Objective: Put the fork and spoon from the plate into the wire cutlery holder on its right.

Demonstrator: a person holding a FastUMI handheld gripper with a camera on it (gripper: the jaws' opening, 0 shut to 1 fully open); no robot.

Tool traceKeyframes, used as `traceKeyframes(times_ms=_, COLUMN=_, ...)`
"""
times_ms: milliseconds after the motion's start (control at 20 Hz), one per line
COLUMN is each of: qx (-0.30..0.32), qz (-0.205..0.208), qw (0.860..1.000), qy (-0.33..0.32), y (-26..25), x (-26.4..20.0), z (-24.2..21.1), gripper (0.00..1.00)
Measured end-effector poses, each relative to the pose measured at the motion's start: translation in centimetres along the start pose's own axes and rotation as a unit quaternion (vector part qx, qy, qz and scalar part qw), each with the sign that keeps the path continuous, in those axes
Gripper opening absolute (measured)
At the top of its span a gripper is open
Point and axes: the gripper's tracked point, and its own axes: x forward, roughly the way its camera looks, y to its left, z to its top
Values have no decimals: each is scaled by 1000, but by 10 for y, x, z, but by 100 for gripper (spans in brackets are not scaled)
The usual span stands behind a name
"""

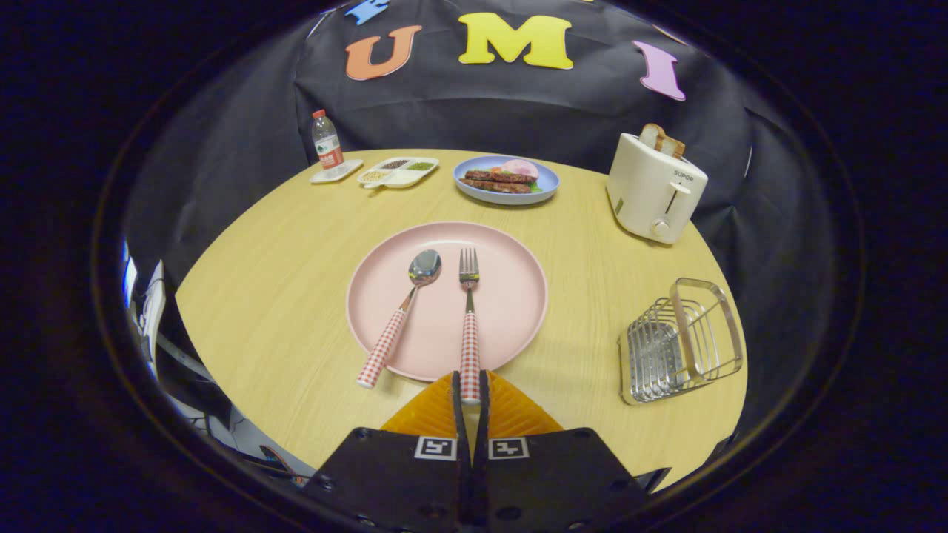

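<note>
A round tabletop [281, 296] of pale wood grain, smooth and matt. On it sits a matt pink plate [518, 296]. The spoon [424, 268] and fork [468, 270] have shiny metal heads and checked-pattern handles. The tongs [469, 389], ridged on their sides, are pressed together on the fork's handle end. The wire cutlery holder [681, 340] is glossy metal. A toaster [655, 196] looks like smooth cream plastic.

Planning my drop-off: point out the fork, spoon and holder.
fork [469, 337]: gripper view, on its checked handle.
spoon [424, 267]: gripper view, on its bowl.
holder [681, 340]: gripper view, on its wire wall.
</note>
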Motion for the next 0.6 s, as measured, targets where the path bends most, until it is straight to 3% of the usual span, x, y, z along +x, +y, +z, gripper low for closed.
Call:
traceKeyframes(times_ms=350, qx=23, qz=-15, qw=1000, qy=-9, y=-56, x=-92, z=65, gripper=1)
traceKeyframes(times_ms=600, qx=68, qz=-52, qw=995, qy=44, y=-123, x=-149, z=65, gripper=1)
